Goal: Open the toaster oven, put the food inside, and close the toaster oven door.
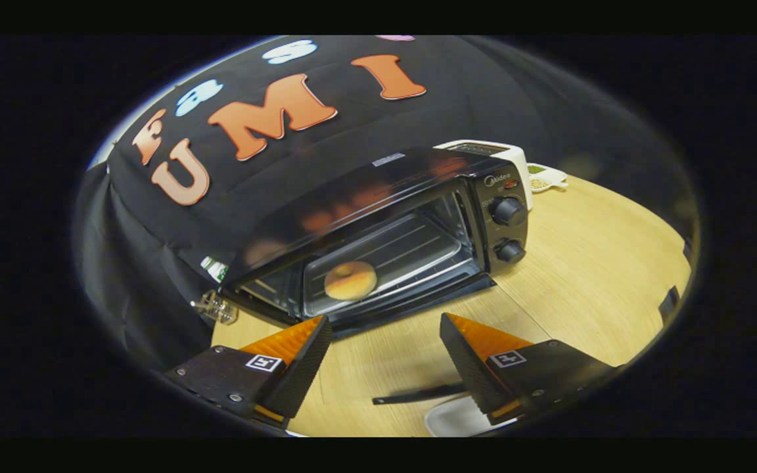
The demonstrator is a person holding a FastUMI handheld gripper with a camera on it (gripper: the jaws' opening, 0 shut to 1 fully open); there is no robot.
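The black toaster oven (378, 223) stands on the wooden table (589, 276), just beyond my fingers. Its front is open, and I look straight into the cavity. A round golden bagel-like bun (350, 280) lies on the metal tray (411, 256) inside, toward the front left. Two black knobs (507, 211) sit on the oven's right panel. My gripper (385, 322) hovers over the table in front of the opening. It is open, with nothing between the orange-and-black fingers (299, 348).
A white plate (454, 419) lies on the table under the right finger, with a thin dark bar (418, 395) beside it. Behind the oven stand a white toaster (503, 154) and a small dish of green bits (545, 177). A clear glass object (217, 307) sits at the oven's left corner.
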